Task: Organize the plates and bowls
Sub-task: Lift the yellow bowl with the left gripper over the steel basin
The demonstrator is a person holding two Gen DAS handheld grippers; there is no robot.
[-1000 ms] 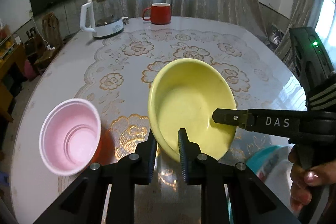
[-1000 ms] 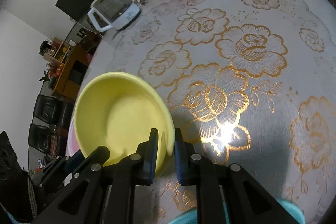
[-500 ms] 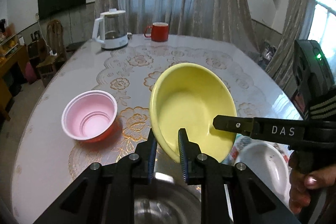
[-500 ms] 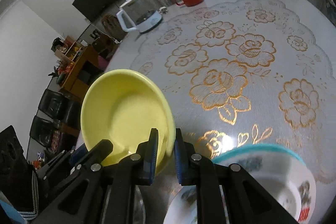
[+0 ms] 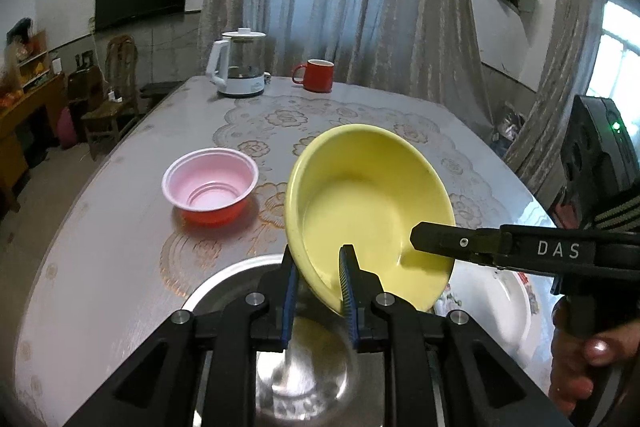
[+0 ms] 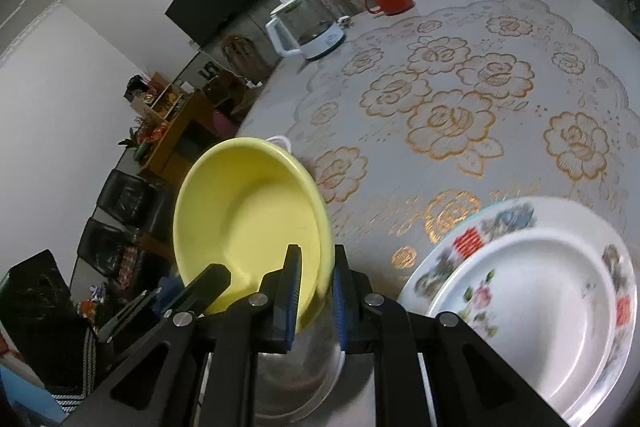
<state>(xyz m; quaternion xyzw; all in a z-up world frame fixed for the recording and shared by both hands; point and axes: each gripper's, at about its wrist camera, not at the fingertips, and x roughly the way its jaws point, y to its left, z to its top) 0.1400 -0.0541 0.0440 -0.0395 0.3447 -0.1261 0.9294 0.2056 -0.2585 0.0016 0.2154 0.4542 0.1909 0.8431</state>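
Note:
A yellow bowl (image 5: 372, 203) is held in the air, tilted, above a steel bowl (image 5: 304, 367) at the table's near edge. My left gripper (image 5: 318, 281) is shut on the yellow bowl's near rim. My right gripper (image 6: 316, 287) is shut on its right rim (image 6: 256, 223) and shows in the left wrist view (image 5: 424, 241). A pink bowl (image 5: 210, 183) stands on the table to the left. A white flowered plate (image 6: 536, 299) lies to the right of the steel bowl (image 6: 296, 379).
A white kettle (image 5: 240, 67) and a red mug (image 5: 316, 75) stand at the far side of the round table (image 5: 100, 227). Chairs and a cabinet stand off to the left of the table.
Both grippers have lifted the yellow bowl and drawn it back toward the near edge. It now hangs over the steel bowl, and the flowered plate has come into full view.

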